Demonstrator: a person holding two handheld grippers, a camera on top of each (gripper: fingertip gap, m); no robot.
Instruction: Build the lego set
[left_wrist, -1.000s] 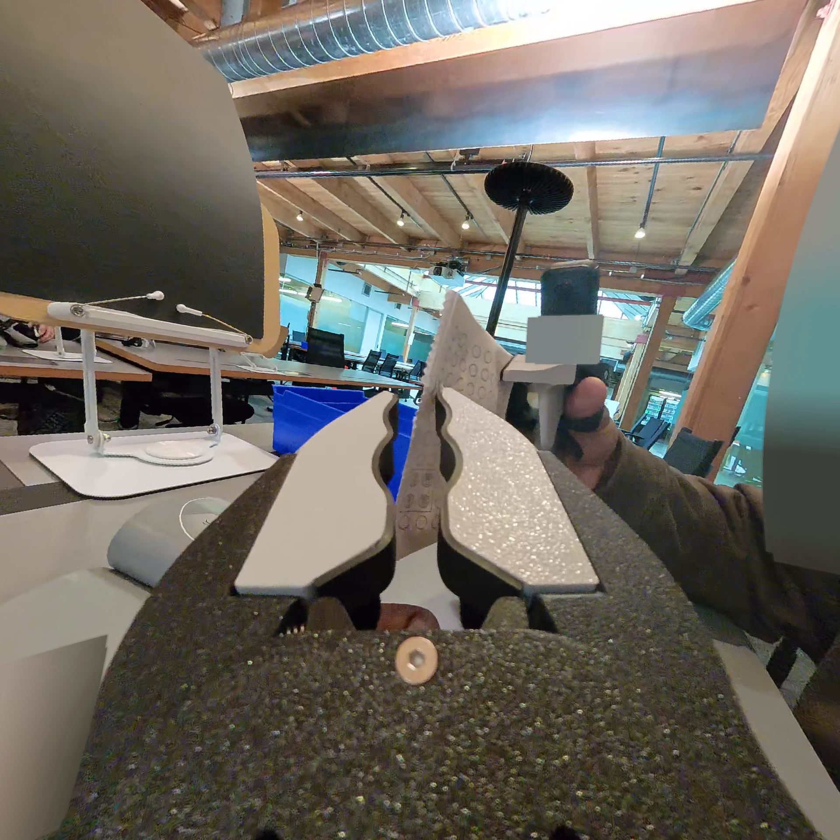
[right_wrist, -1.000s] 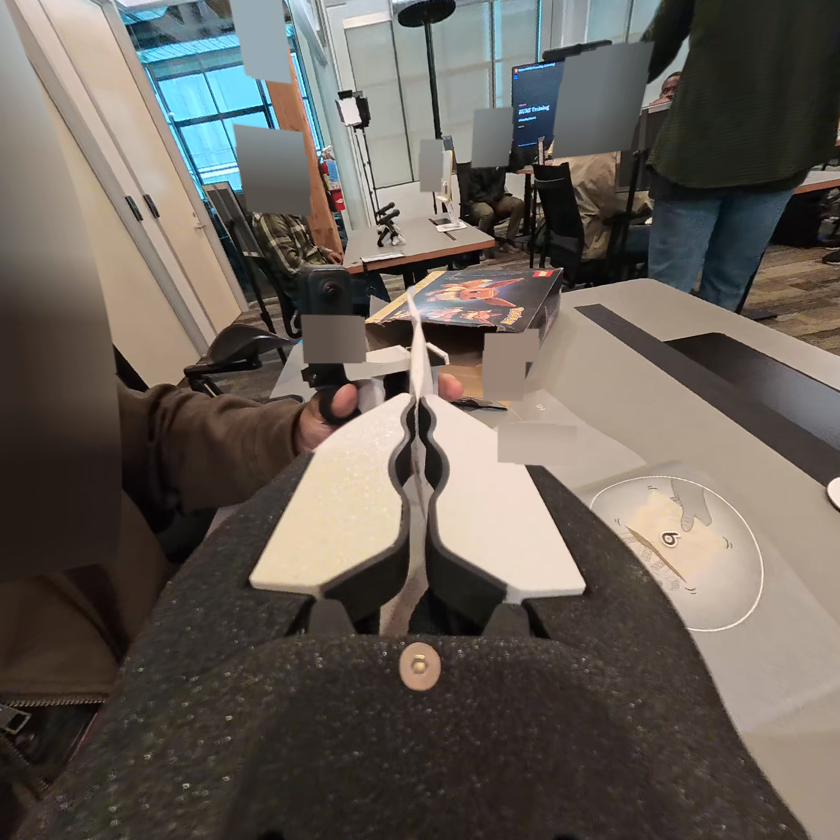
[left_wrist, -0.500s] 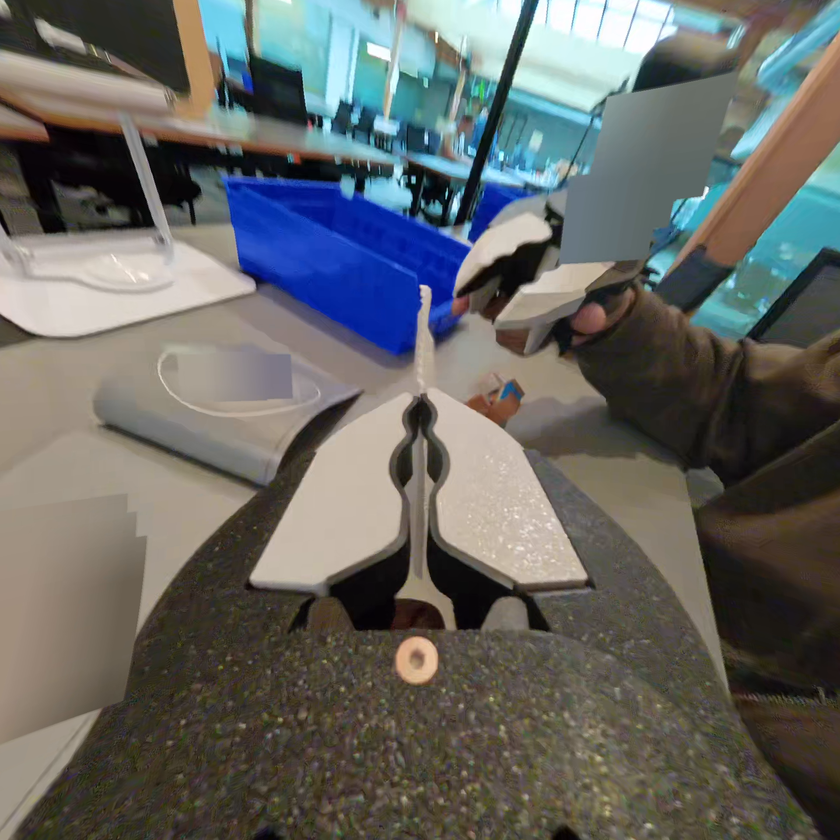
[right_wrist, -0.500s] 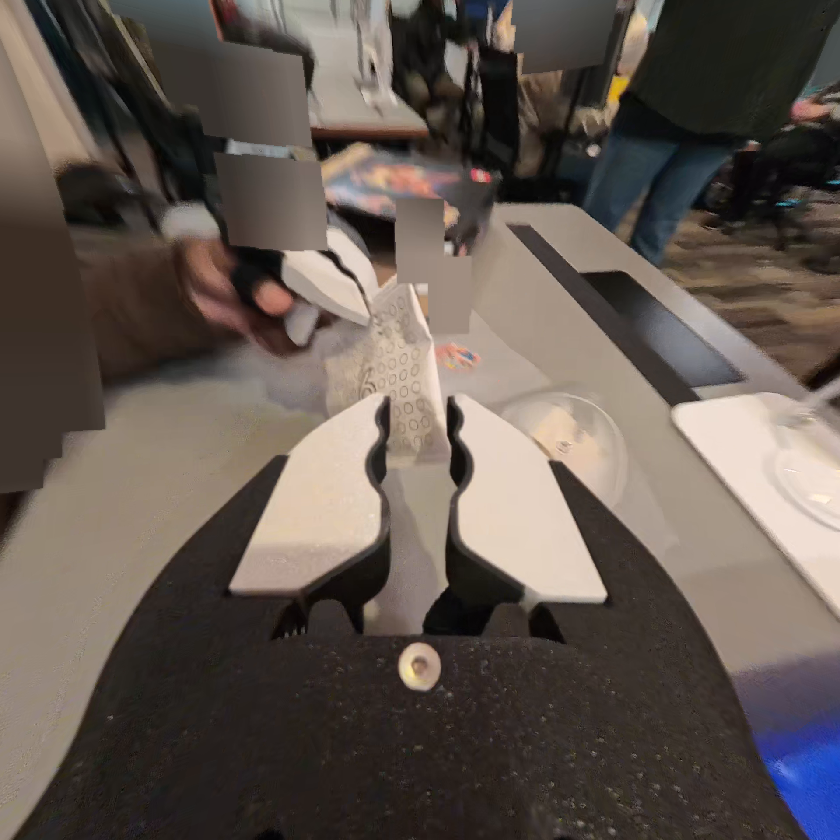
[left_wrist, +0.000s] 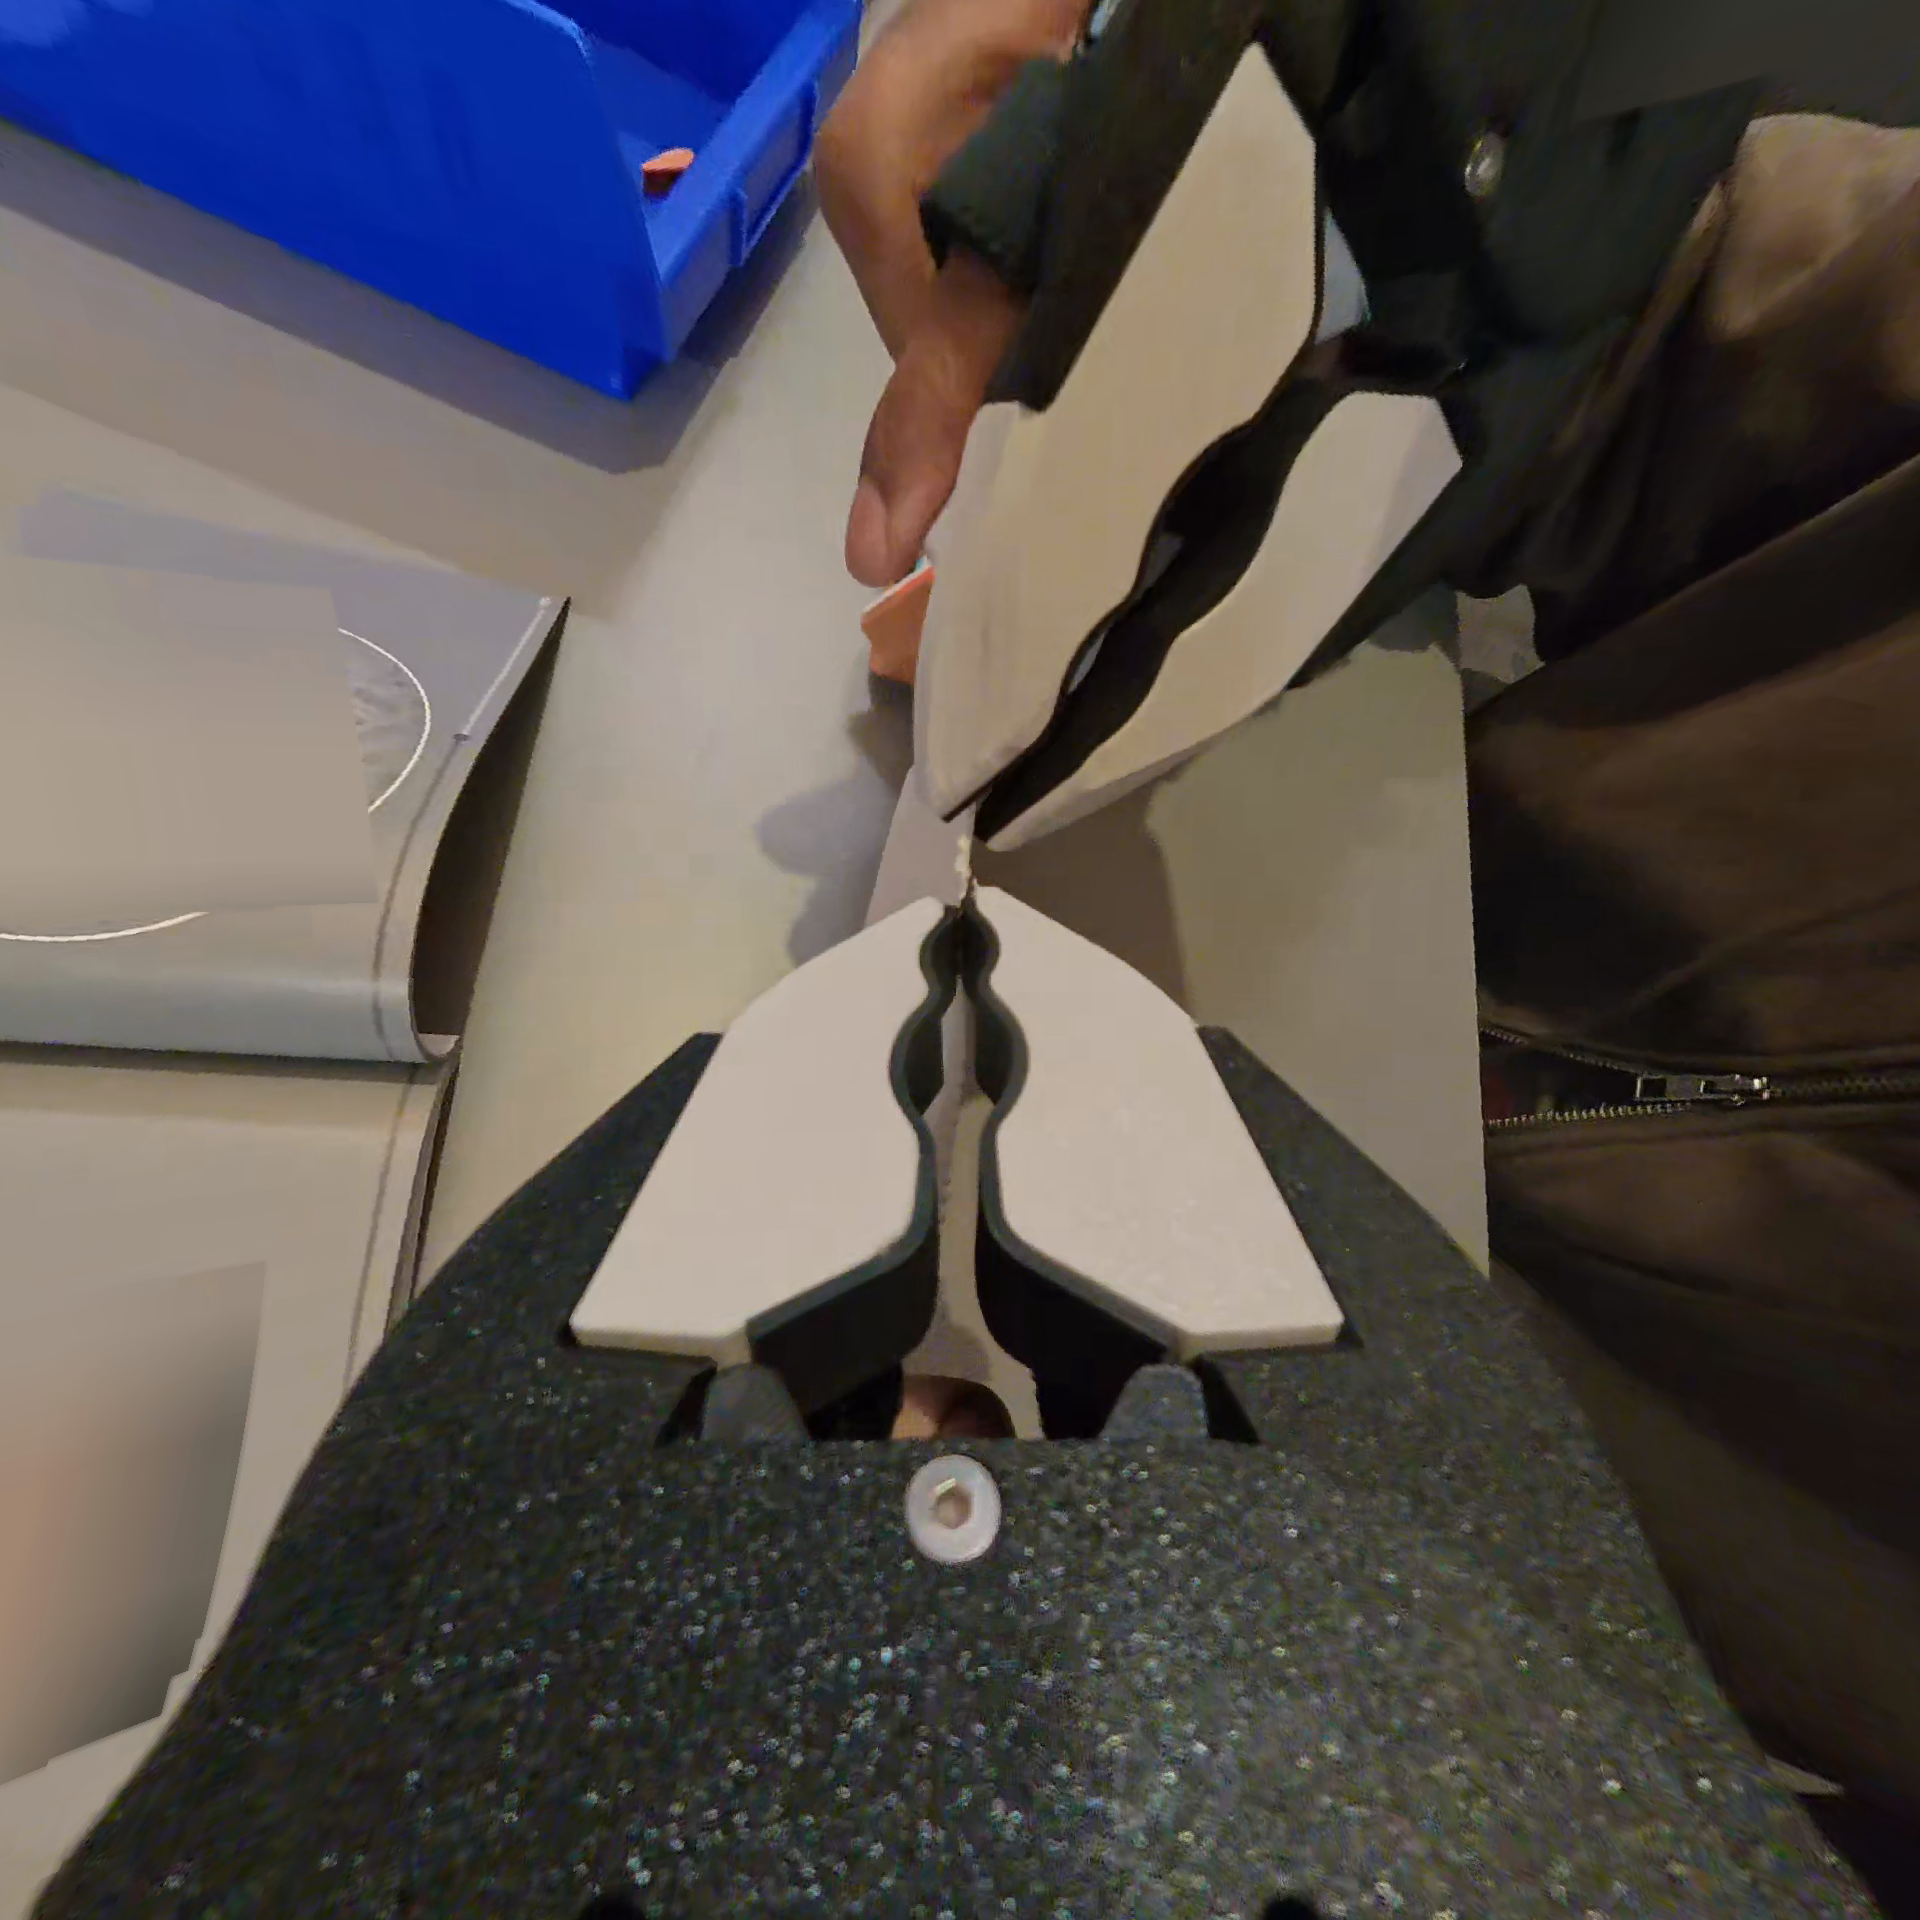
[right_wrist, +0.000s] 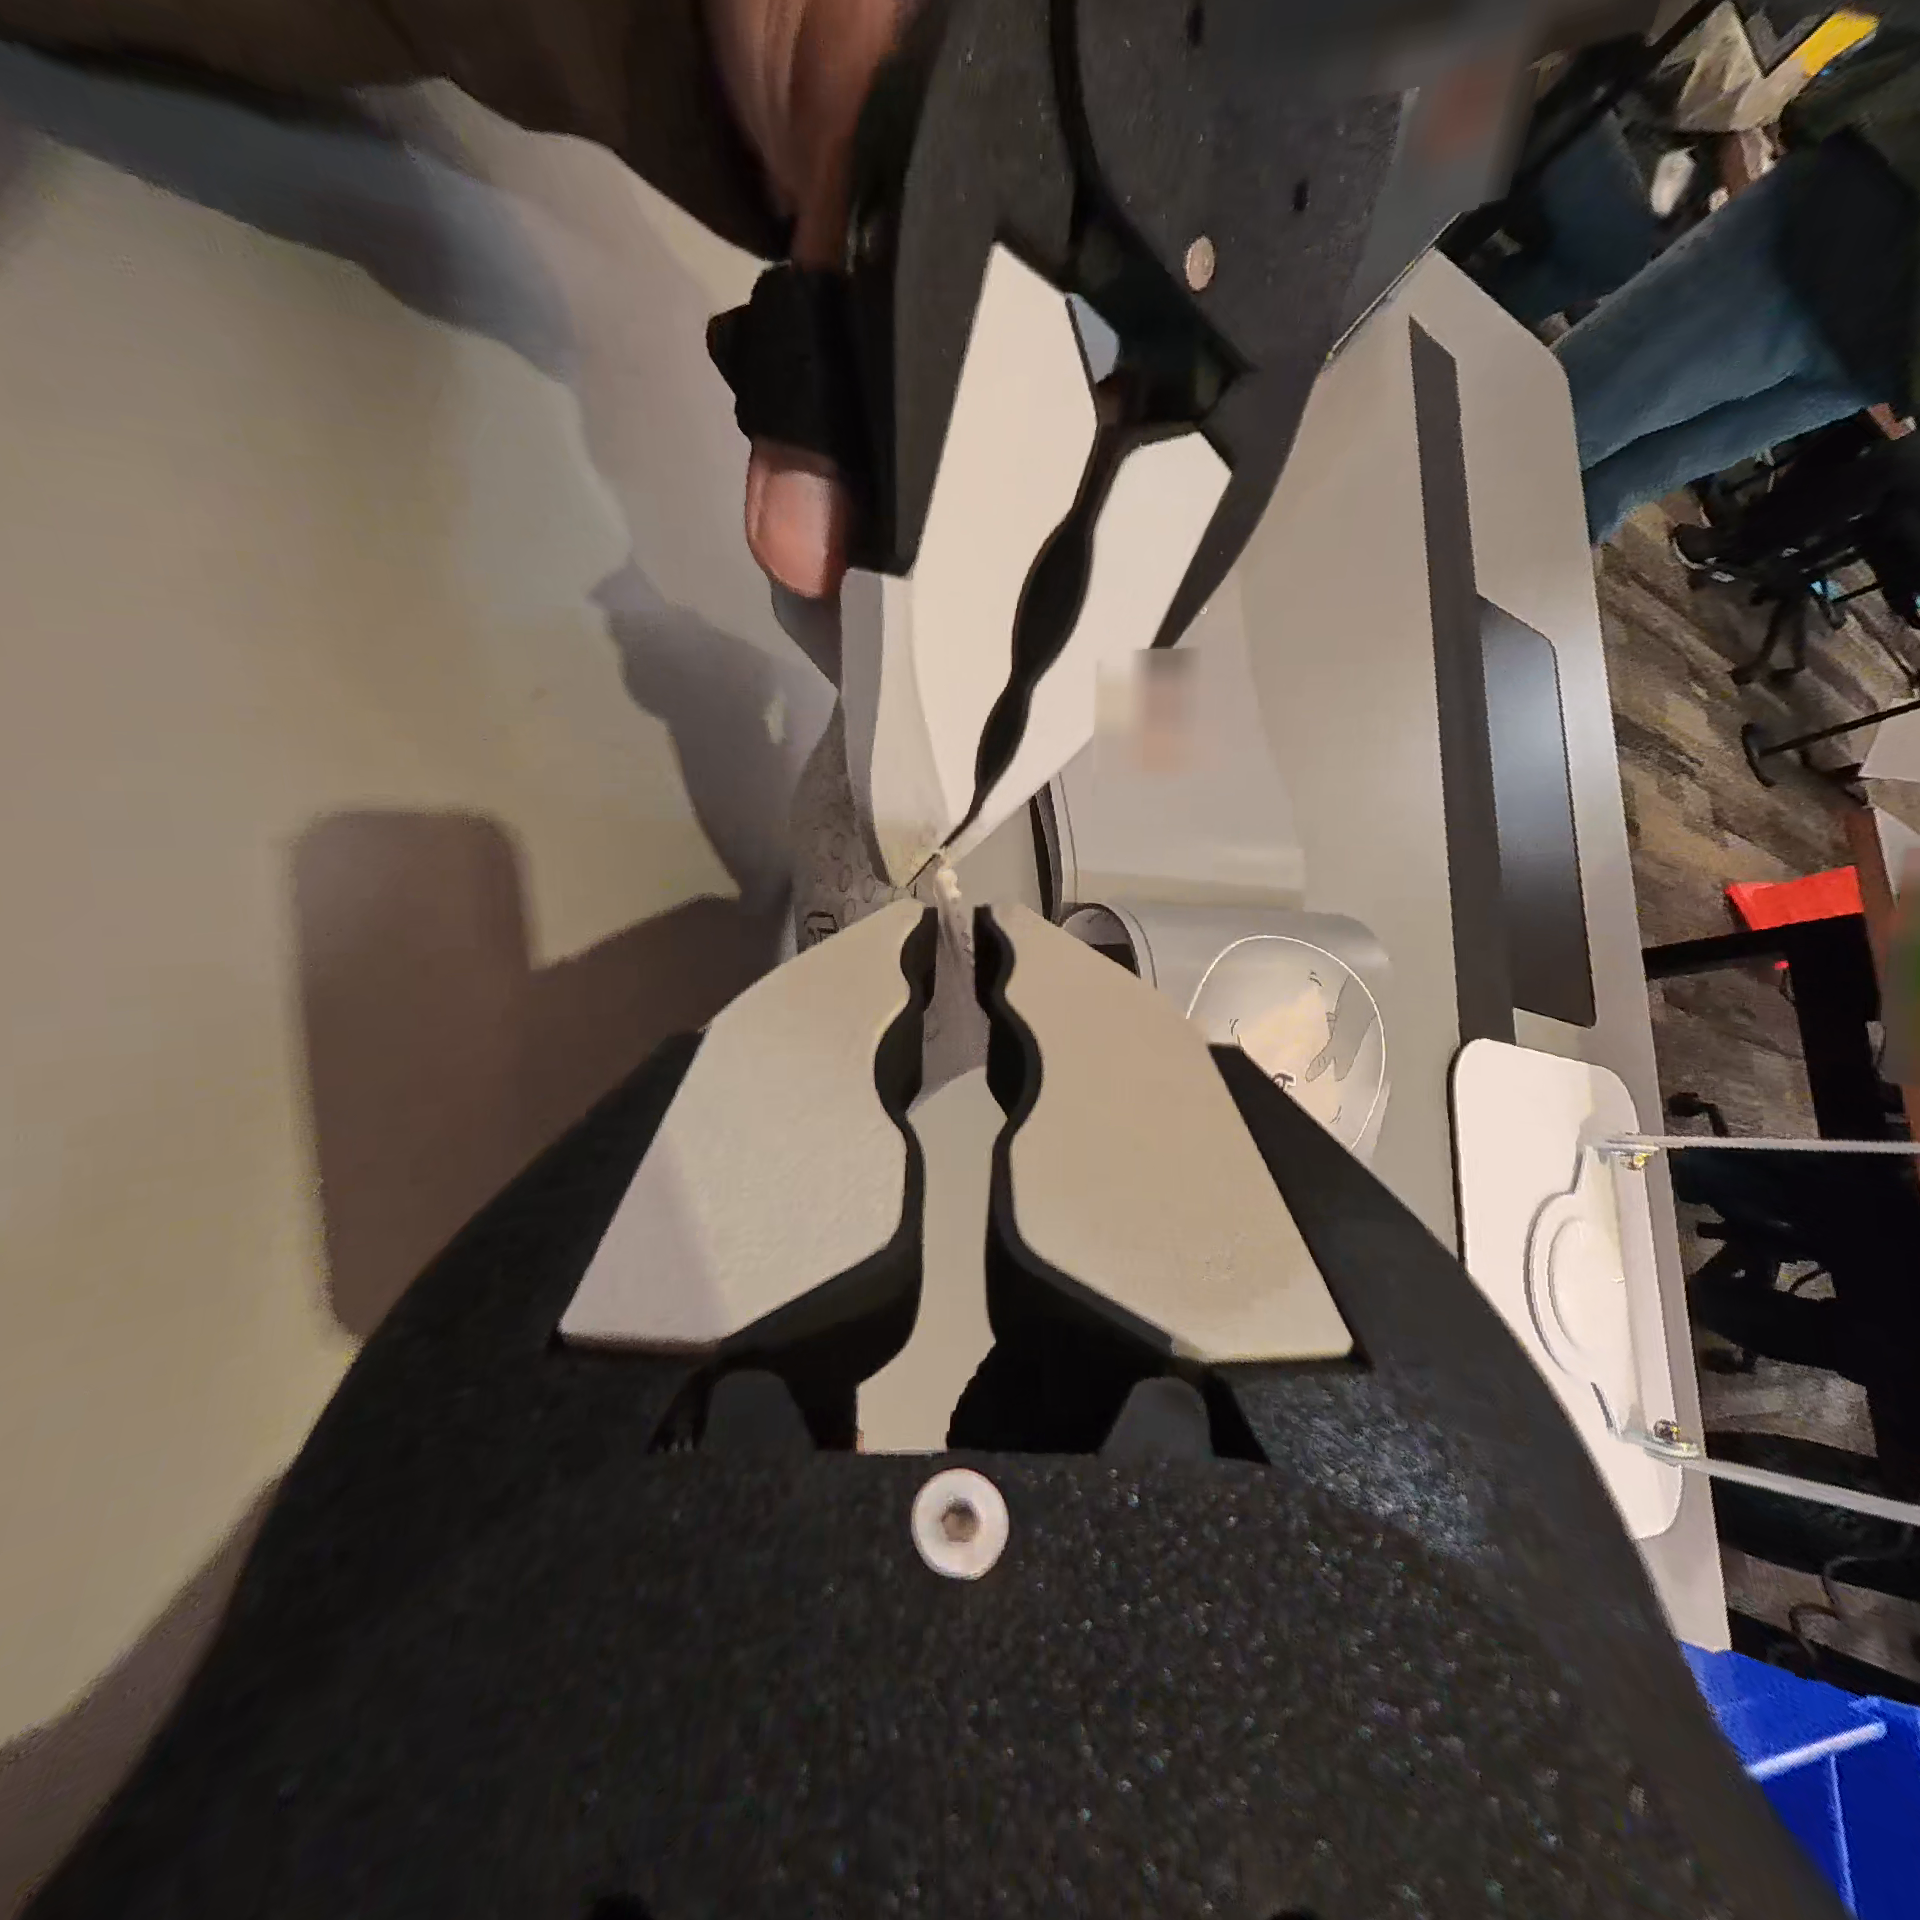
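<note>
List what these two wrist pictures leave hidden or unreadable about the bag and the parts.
- Paper bag: in both wrist views the left gripper and right gripper cover most of it; whether it is torn open, and what it holds, cannot be told.
- Orange piece, left wrist view: half behind the far gripper and a hand; kind unclear.
- Blue bin, left wrist view: cut off by the top edge; one small red part shows.

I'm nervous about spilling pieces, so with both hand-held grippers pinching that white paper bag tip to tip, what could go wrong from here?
1. Both the left hand-held gripper and the right hand-held gripper pinch only a thin edge of the white paper bag; it may slip free.
2. If it tears suddenly, pieces could scatter over the grey table, missing the blue bin.
</note>
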